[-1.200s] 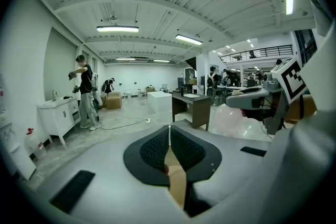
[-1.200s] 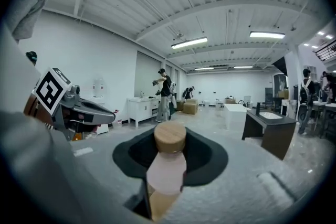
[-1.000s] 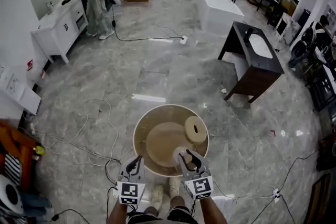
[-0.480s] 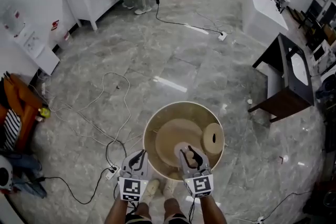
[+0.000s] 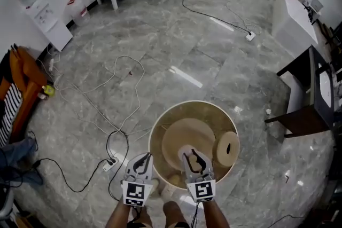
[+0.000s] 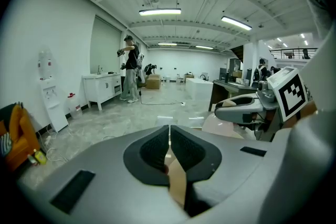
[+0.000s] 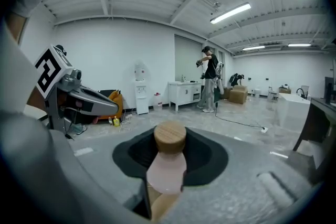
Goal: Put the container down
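Round beige container held over the marble floor, carried by both grippers.

The container (image 5: 192,104) is a wide, smooth, thin-walled tub with a flat circular bottom, held above the glossy grey veined floor (image 5: 107,50) just in front of the person. A tan disc with a centre hole (image 5: 227,148) leans against the tub's inner right wall. The left gripper (image 5: 141,160) is pinched nearly closed on the thin rim. The right gripper (image 5: 195,160) reaches inside, its jaws set partway apart around a pale pink bottle (image 7: 168,165) with a round wooden cap.
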Demonstrator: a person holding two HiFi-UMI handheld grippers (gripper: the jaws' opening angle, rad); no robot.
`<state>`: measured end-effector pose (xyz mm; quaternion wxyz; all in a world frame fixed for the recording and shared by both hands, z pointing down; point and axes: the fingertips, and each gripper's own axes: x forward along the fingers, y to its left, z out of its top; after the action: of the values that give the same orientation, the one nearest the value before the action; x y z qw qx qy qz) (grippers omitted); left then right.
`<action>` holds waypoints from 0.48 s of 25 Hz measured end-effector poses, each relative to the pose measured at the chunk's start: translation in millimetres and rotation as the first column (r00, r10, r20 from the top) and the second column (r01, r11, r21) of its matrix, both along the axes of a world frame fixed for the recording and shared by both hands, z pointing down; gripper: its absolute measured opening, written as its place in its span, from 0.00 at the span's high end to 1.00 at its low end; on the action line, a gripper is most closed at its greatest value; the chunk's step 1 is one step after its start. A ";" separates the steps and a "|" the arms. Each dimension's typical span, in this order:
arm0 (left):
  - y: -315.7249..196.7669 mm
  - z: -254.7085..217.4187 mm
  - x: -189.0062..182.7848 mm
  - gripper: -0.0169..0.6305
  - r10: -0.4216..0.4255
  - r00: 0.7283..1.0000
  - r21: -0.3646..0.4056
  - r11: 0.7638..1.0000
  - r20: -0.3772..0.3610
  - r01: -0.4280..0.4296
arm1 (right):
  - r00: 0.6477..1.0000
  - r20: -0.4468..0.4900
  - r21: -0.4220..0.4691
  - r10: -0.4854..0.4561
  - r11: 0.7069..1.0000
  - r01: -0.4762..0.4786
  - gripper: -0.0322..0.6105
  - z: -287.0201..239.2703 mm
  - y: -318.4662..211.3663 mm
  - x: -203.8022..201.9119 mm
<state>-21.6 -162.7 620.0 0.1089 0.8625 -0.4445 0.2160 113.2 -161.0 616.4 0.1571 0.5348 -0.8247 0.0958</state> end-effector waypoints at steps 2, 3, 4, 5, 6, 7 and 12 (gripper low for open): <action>-4.0 19.5 1.7 0.93 -0.006 1.000 -0.011 1.000 0.003 0.006 | 1.000 -0.009 -0.010 -0.014 1.000 0.014 0.76 20.0 -5.7 -0.2; -6.8 28.2 2.6 0.93 -0.005 1.000 -0.014 1.000 0.006 0.005 | 1.000 -0.014 -0.011 -0.022 1.000 0.022 0.76 29.5 -9.0 -0.4; -9.6 36.5 3.3 0.93 -0.005 1.000 -0.018 1.000 0.009 0.005 | 0.999 -0.018 -0.010 -0.028 1.000 0.028 0.76 38.4 -12.2 -0.9; -12.3 44.9 4.0 0.93 -0.004 1.000 -0.023 1.000 0.010 0.005 | 0.999 -0.017 -0.013 -0.032 0.999 0.032 0.76 46.9 -15.2 -1.2; -14.9 53.4 5.0 0.93 -0.005 1.000 -0.029 1.000 0.012 0.005 | 0.999 -0.013 -0.019 -0.034 0.999 0.034 0.76 55.4 -17.9 -0.9; -17.4 62.0 6.1 0.93 -0.005 1.000 -0.035 0.999 0.013 0.006 | 0.999 -0.009 -0.026 -0.035 0.999 0.034 0.76 63.9 -20.5 -0.1; -32.0 106.4 14.6 0.93 0.010 1.000 -0.062 0.998 0.012 -0.009 | 1.000 -0.011 -0.055 -0.024 0.998 0.024 0.75 108.1 -35.7 4.5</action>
<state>-7.0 -194.7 726.4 0.1320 0.8594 -0.4342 0.2357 117.7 -196.7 724.5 0.1775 0.5210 -0.8272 0.1132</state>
